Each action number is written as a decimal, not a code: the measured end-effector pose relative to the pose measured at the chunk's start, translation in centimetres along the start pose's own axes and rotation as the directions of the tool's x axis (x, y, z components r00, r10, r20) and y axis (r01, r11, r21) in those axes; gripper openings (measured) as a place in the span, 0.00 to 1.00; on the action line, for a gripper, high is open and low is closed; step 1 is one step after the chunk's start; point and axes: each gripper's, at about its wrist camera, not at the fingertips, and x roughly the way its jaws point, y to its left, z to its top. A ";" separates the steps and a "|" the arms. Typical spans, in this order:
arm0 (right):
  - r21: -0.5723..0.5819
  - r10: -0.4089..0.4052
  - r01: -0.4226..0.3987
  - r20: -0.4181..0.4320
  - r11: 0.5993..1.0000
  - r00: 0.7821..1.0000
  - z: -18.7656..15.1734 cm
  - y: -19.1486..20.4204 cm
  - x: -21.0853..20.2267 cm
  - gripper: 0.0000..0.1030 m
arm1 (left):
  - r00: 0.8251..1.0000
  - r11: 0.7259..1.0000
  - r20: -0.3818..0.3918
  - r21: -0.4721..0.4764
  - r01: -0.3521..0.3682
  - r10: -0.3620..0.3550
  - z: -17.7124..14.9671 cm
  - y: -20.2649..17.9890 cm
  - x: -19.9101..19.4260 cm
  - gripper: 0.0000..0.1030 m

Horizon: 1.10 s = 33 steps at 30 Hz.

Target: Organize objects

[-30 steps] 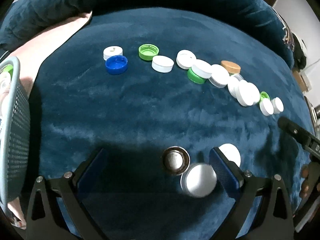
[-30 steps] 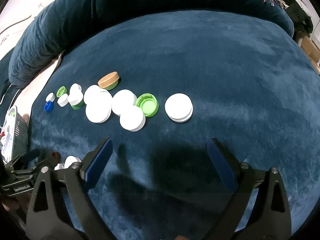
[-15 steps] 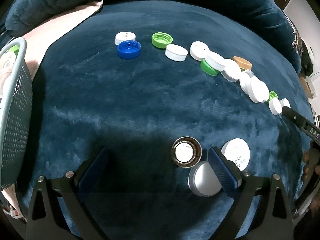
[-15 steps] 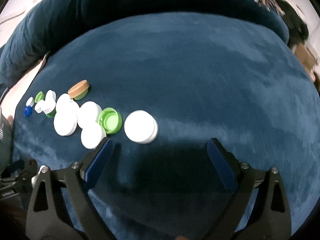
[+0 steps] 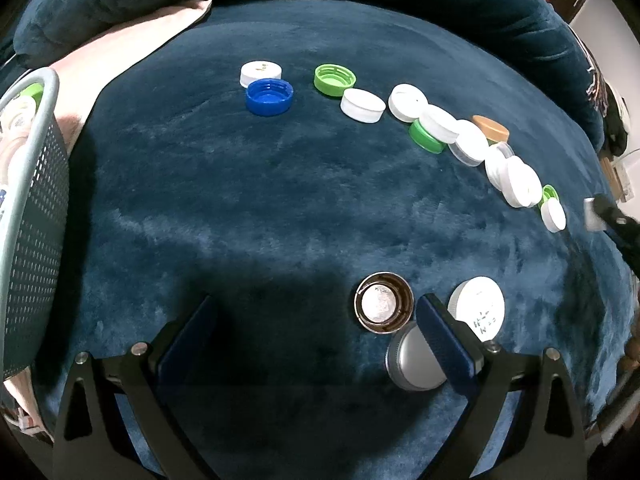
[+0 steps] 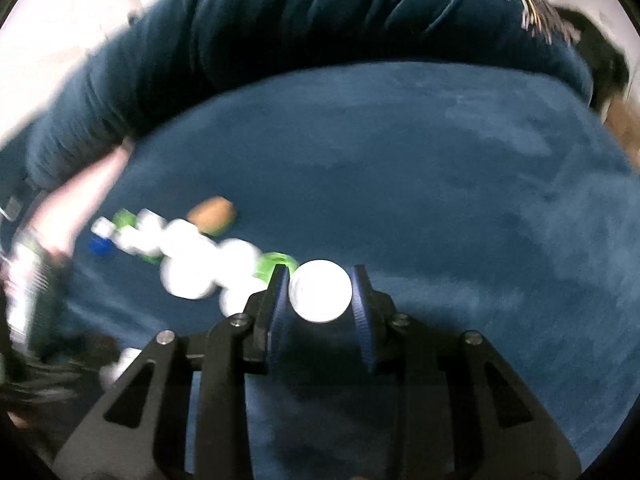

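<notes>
- While the right gripper [image 6: 320,294] pinches a white cap [image 6: 320,296], other caps lie beside it.
- The left gripper [image 5: 316,320] is spread wide above a blue blanket [image 5: 240,208].

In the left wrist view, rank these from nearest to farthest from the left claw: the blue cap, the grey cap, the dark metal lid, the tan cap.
1. Grey cap: against the left claw's right-hand finger.
2. Dark metal lid: just beyond, lying open side up.
3. Blue cap: far across the cushion, upper left.
4. Tan cap: upper right; close to call with the blue.
</notes>
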 end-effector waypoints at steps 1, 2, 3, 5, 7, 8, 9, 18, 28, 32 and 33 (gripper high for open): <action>0.051 0.069 -0.069 0.007 0.996 0.998 -0.1 -0.3 -0.6 0.31 | 1.000 1.000 0.000 -0.004 0.000 0.000 0.0 0.0 0.0 0.97; 0.114 0.155 -0.155 0.009 0.981 0.988 -0.2 -1.0 -0.9 0.31 | 1.000 1.000 0.001 -0.006 0.000 0.000 0.0 0.1 0.0 0.97; 0.174 0.227 -0.225 0.012 0.959 0.974 -0.3 -1.6 -1.0 0.31 | 1.000 1.000 0.002 -0.007 0.000 0.000 0.0 0.1 0.0 0.97; 0.264 0.316 -0.311 0.023 0.913 0.948 -0.7 -2.6 -1.0 0.31 | 1.000 1.000 0.004 -0.008 0.000 0.000 -0.1 0.0 -0.1 0.97; 0.304 0.352 -0.343 0.025 0.889 0.936 -1.0 -3.1 -0.8 0.33 | 1.000 1.000 0.003 -0.008 -0.001 0.001 -0.2 0.0 -0.1 0.97; 0.307 0.357 -0.346 0.022 0.887 0.934 -1.0 -3.2 -0.7 0.33 | 1.000 1.000 0.000 -0.008 -0.002 0.002 -0.2 0.0 -0.1 0.97; 0.306 0.361 -0.350 0.020 0.885 0.932 -1.0 -3.2 -0.7 0.33 | 1.000 1.000 -0.004 0.004 0.002 -0.002 -0.3 0.0 -0.1 0.97; 0.148 0.225 -0.217 -0.036 0.965 0.974 -0.9 -0.3 -0.9 0.44 | 1.000 1.000 -0.007 0.008 -0.002 0.002 0.0 -0.3 -0.2 0.97; -0.238 0.011 -0.018 -0.028 0.971 1.000 -2.4 4.6 -0.6 0.70 | 1.000 1.000 -0.010 0.009 -0.003 0.003 -0.2 0.4 -0.4 0.97; -0.284 0.045 -0.062 -0.065 0.957 0.997 -3.0 6.1 0.3 0.69 | 1.000 1.000 -0.012 0.009 -0.001 0.001 -0.2 0.2 -0.3 0.97; -0.281 0.063 -0.085 -0.086 0.956 0.994 -3.2 6.2 0.6 0.69 | 1.000 1.000 -0.013 0.009 -0.001 0.001 -0.2 0.2 -0.3 0.98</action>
